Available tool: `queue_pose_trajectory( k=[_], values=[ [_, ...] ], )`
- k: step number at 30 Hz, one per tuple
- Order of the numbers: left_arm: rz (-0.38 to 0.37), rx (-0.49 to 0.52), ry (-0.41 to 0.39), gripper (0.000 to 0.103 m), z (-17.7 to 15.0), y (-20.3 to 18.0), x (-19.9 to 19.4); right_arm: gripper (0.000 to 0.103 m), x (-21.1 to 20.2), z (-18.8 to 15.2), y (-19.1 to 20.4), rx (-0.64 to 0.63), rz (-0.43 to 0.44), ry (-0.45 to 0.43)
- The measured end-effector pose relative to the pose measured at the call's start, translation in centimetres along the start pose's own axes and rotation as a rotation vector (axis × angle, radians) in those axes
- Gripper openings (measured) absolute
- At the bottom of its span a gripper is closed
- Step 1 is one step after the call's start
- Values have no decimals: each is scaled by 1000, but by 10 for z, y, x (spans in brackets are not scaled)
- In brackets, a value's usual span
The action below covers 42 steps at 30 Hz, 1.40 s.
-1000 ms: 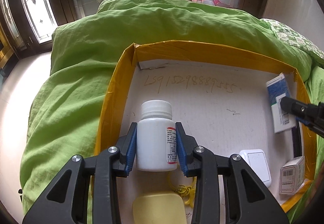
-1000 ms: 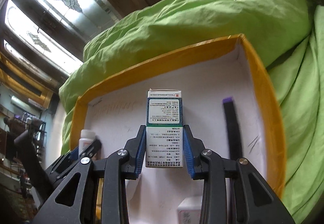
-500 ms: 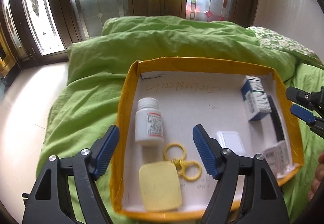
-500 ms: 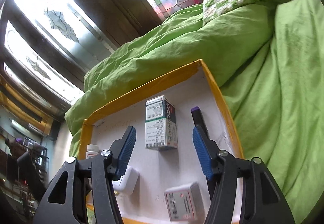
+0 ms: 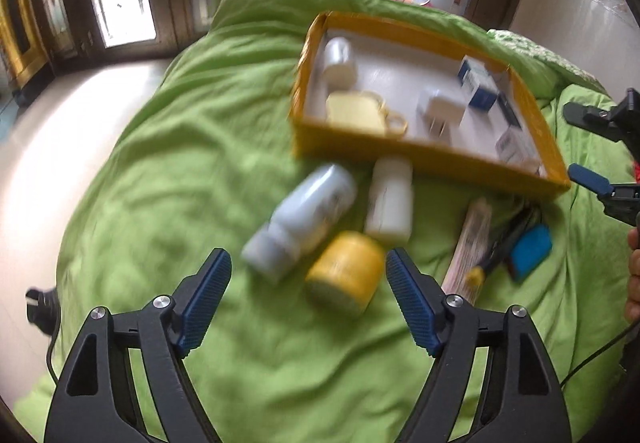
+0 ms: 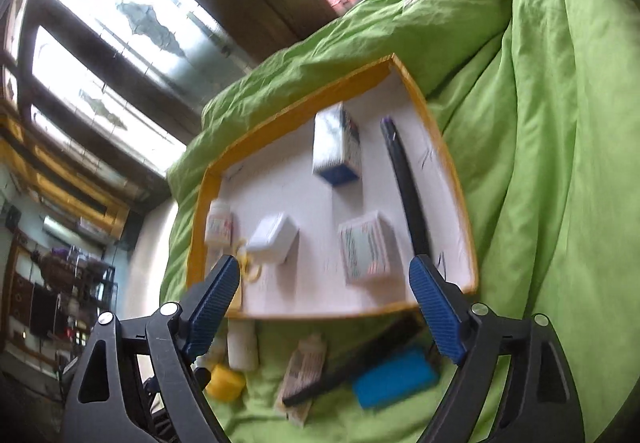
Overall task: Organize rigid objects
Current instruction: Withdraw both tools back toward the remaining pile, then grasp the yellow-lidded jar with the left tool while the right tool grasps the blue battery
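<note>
Just ahead of my left gripper (image 5: 308, 293), between its widely spread jaws, I see a squat yellow plastic jar (image 5: 345, 277) lying on its side on the rumpled green fabric bedspread (image 5: 168, 147). Beyond the jar, touching or nearly so, lie a pale blue-white plastic bottle (image 5: 302, 221), tipped toward the left jaw, and a smooth white cylindrical bottle (image 5: 390, 203). Off past the right jaw rest a long flat printed box (image 5: 470, 243), a dark rod-like tool (image 5: 506, 241) and a blue rectangular block (image 5: 530, 251); blur hides finer detail.

Farther ahead sits the shallow yellow-edged cardboard tray (image 5: 420, 155) with a white floor. My right gripper (image 6: 324, 301) hangs above its near edge, jaws spread wide and holding nothing. Between them I see a small white printed carton (image 6: 364, 247) and a white rounded plastic case (image 6: 274, 237); beyond stand a blue-and-white medicine box (image 6: 336, 147) and, along the right jaw's side, a long black strip (image 6: 404, 183). A white pill bottle (image 6: 218, 223) lies by the left jaw.
</note>
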<state>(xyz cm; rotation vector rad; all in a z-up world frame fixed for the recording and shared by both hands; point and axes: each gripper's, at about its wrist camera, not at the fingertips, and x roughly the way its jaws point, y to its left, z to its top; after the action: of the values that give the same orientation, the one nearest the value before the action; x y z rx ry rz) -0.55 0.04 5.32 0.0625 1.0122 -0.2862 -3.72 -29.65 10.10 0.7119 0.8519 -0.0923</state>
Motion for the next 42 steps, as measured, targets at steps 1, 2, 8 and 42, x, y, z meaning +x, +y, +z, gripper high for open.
queue_pose_trajectory(
  k=[1, 2, 8, 42],
  values=[
    [11, -9, 11, 80, -3, 2, 0, 83, 0, -6, 1, -8, 8, 11],
    [16, -16, 11, 80, -3, 3, -2, 83, -2, -13, 2, -17, 22, 25],
    [4, -34, -1, 80, -10, -1, -8, 93, -11, -37, 3, -74, 67, 60],
    [85, 128, -36, 63, -6, -35, 16, 98, -29, -67, -16, -48, 25, 104]
  ],
)
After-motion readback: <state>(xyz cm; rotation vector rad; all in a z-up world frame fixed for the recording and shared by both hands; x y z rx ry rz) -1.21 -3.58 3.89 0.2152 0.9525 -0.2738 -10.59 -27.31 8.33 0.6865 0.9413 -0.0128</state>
